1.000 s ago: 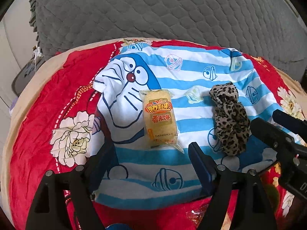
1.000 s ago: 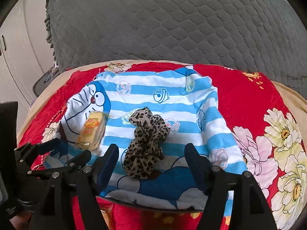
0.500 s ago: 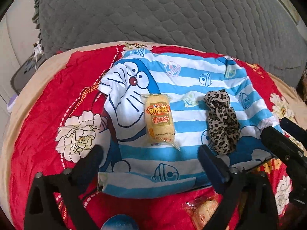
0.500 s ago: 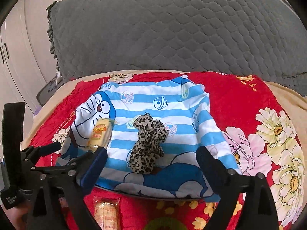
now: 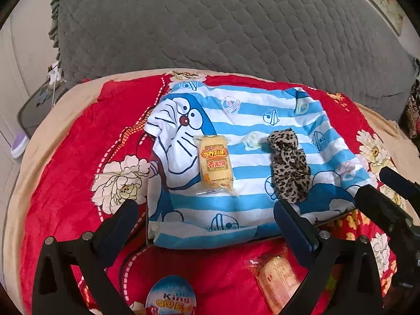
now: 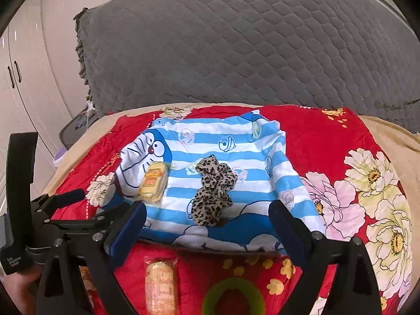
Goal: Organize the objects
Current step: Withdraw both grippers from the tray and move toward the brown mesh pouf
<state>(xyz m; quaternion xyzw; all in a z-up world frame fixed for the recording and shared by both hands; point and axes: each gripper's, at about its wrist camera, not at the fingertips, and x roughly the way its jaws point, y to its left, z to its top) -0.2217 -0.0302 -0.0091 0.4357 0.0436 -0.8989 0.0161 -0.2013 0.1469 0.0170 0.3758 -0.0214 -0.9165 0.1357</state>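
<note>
A yellow snack packet [image 5: 215, 162] and a leopard-print scrunchie [image 5: 288, 162] lie side by side, apart, on a blue-and-white striped cartoon cloth [image 5: 236, 120]. My left gripper [image 5: 207, 220] hangs open and empty over the cloth's near edge, short of the packet. In the right wrist view, my right gripper [image 6: 207, 225] is also open and empty, just short of the scrunchie [image 6: 212, 191]. The packet [image 6: 153, 183] lies to its left on the cloth [image 6: 236, 141]. The left gripper [image 6: 65, 199] shows at that view's left edge, and the right gripper [image 5: 380, 204] at the other view's right edge.
Everything rests on a red flowered blanket [image 5: 65, 162] in front of a grey quilted cushion [image 5: 223, 26]. Nearer than the cloth lie a pink snack packet [image 5: 278, 278], an egg-shaped toy [image 5: 170, 299] and a green ring-shaped thing [image 6: 233, 299]. A hand [image 6: 15, 283] shows at lower left.
Both grippers have opened wider and drawn back and up from the cloth. The pink packet, the egg toy and the green ring have come into view below them.
</note>
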